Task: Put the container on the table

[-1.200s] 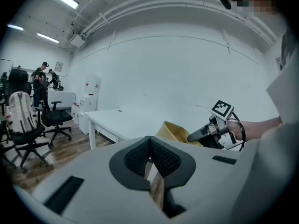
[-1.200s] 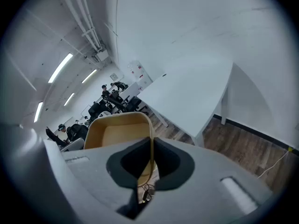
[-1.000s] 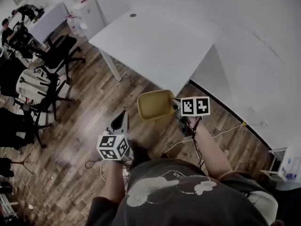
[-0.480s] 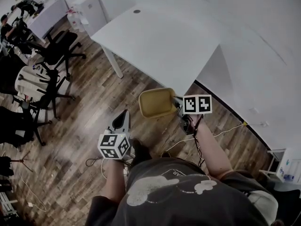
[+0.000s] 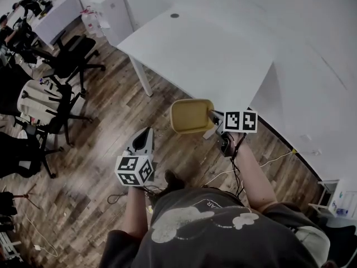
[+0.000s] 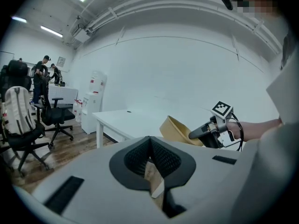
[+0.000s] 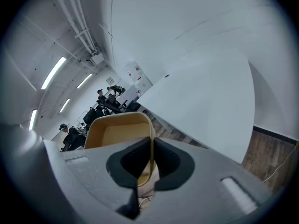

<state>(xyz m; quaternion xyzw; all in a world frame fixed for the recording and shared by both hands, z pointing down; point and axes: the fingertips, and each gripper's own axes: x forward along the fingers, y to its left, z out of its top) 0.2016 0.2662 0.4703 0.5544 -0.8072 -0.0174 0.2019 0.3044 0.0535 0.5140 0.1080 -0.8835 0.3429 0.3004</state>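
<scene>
Place: open-plan office, part lab workspace.
Floor: wood planks (image 5: 106,127); loose cable (image 5: 272,159) near right.
Furniture: white table (image 5: 212,54) far centre; black swivel chairs (image 5: 75,60) far left; second desk (image 5: 56,21) beyond them.
Ceiling: strip lights (image 7: 55,71), exposed pipes (image 7: 74,17).
People: standing (image 6: 43,69) by the far-left desk.
Walls: plain white.

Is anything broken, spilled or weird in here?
Nothing stands out. The right gripper pinches the empty yellow container by its rim, in the air near the white table, not yet on it. Nothing has spilled on the wooden floor.
</scene>
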